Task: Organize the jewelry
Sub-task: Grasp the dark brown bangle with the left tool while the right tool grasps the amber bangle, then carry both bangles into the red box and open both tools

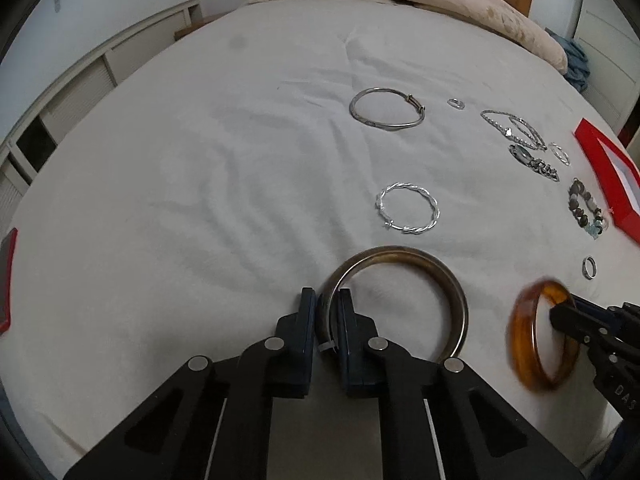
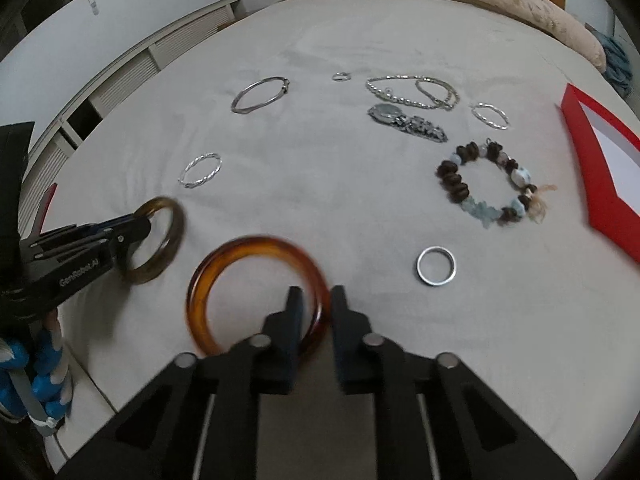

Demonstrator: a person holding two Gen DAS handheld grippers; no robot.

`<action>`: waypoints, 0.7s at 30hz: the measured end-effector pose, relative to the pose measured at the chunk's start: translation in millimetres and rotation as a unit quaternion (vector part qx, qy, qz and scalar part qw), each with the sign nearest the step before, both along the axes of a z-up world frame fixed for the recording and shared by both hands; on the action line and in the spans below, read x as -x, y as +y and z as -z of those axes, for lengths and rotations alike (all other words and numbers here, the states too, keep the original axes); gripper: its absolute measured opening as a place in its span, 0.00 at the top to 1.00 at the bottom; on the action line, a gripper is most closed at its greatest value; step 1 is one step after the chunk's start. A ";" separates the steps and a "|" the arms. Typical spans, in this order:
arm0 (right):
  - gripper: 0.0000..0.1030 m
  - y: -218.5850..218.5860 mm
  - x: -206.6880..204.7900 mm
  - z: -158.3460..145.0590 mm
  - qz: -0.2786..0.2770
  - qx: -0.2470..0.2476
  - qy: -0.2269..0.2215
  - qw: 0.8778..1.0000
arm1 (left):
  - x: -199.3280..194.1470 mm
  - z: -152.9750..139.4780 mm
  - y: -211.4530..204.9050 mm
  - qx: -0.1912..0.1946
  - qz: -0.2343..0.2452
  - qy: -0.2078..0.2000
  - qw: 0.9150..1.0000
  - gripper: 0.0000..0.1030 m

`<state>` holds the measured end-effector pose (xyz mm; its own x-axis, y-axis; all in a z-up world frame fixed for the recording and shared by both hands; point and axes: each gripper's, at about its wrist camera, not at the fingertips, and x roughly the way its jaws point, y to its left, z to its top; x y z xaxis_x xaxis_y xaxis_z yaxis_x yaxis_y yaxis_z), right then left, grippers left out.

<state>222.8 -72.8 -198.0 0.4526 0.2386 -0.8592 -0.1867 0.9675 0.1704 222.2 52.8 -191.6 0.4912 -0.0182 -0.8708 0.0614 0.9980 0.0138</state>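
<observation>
Now 2 tools each grasp a bangle over the bed

Left tool [image 1: 325, 312] is clenched on the dark metal-edged bangle [image 1: 452, 292]. Right tool [image 2: 318, 312] is clenched on the amber bangle [image 2: 224, 264]. Both bangles sit low over the white bed [image 1: 180, 180], near a beaded bracelet [image 2: 456, 188].

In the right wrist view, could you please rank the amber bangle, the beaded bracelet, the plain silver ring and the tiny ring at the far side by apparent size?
1. amber bangle, though it lies nearest the camera, which inflates it
2. beaded bracelet
3. plain silver ring
4. tiny ring, farthest away
</observation>
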 end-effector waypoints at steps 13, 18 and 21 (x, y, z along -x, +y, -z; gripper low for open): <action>0.90 -49.0 63.7 -62.5 0.024 -0.005 -0.053 0.998 | 52.1 -69.4 -24.3 0.008 -0.002 -0.051 0.999 0.91; 0.90 -104.2 94.3 -89.3 0.073 -0.013 -0.075 0.994 | 62.3 -100.4 -76.0 0.024 0.034 -0.070 0.997 0.91; 0.90 -149.4 108.2 -102.4 0.111 -0.015 -0.088 0.990 | 65.8 -109.0 -112.6 0.039 0.060 -0.065 0.995 0.91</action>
<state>114.6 -222.2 -95.5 0.6383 0.1405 -0.7569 0.0010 0.9831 0.1833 156.4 -59.8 -82.6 0.5891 -0.1492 -0.7942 0.1831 0.9819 -0.0486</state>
